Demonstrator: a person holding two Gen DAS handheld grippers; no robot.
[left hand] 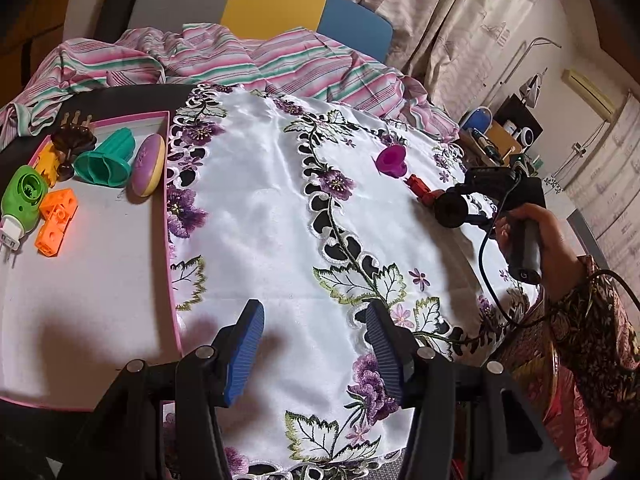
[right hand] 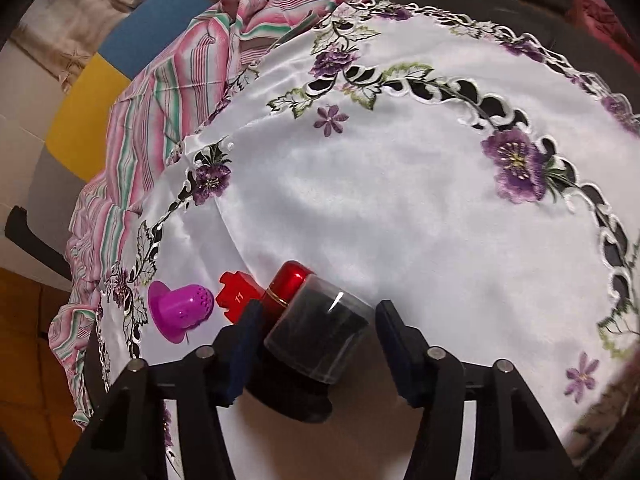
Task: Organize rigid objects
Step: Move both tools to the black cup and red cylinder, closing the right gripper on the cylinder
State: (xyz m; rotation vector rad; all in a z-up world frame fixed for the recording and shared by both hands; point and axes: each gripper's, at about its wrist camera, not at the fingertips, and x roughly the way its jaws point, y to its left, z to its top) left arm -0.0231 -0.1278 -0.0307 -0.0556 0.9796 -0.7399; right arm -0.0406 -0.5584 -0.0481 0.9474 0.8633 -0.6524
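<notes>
**Right claw straddling the lipstick case, grip not made**

My right claw (right hand: 318,330) stands part-open around the red lipstick with its smoky clear cap (right hand: 316,334), lying on the white embroidered cloth (right hand: 400,208) over the worktop. The left pad looks close or touching; the right one is apart. My left claw (left hand: 316,344) hangs wide and empty beside the pink-rimmed tray (left hand: 170,240). The risk I see: the smooth round cap may roll or squirt out, knocking the red numbered block (right hand: 234,294) or the magenta perforated cap (right hand: 180,306).

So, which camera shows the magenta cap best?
The right wrist view: the magenta cap lies near, with its brim and small holes clear. The left wrist view shows it far off and small.
</notes>
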